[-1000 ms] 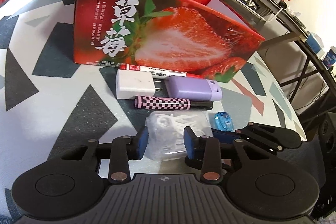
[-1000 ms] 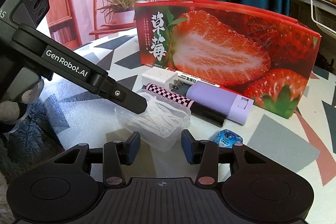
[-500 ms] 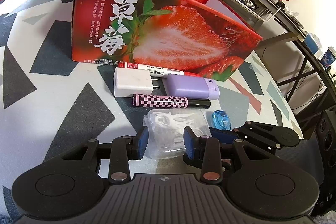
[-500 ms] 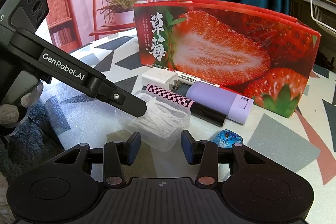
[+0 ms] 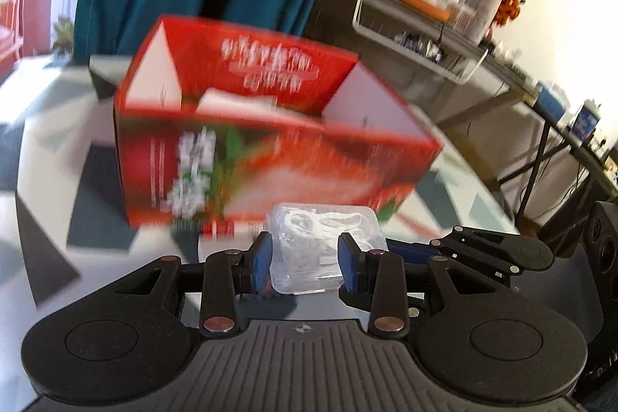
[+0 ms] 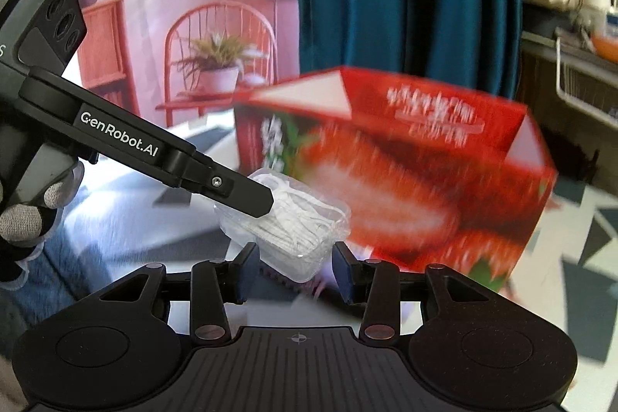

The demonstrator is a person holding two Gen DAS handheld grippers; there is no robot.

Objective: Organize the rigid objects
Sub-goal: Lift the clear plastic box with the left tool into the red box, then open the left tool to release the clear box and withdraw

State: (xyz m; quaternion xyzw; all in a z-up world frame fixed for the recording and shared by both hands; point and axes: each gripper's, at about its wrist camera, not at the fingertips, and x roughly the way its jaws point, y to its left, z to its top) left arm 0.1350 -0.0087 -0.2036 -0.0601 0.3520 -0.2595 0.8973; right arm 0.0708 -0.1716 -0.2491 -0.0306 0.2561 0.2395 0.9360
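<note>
Both tongs, the left tongs (image 5: pixel 305 267) and right tongs (image 6: pixel 294 271), are squeezing one clear plastic box (image 5: pixel 322 246) by its sides; it is looking light, stiff, slippery.

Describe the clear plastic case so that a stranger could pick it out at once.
Find the big red strawberry box standing on the patterned table. Just in front of it, the left gripper and the right gripper hold a small clear plastic case between them. It alone is see-through, packed with white picks.
</note>
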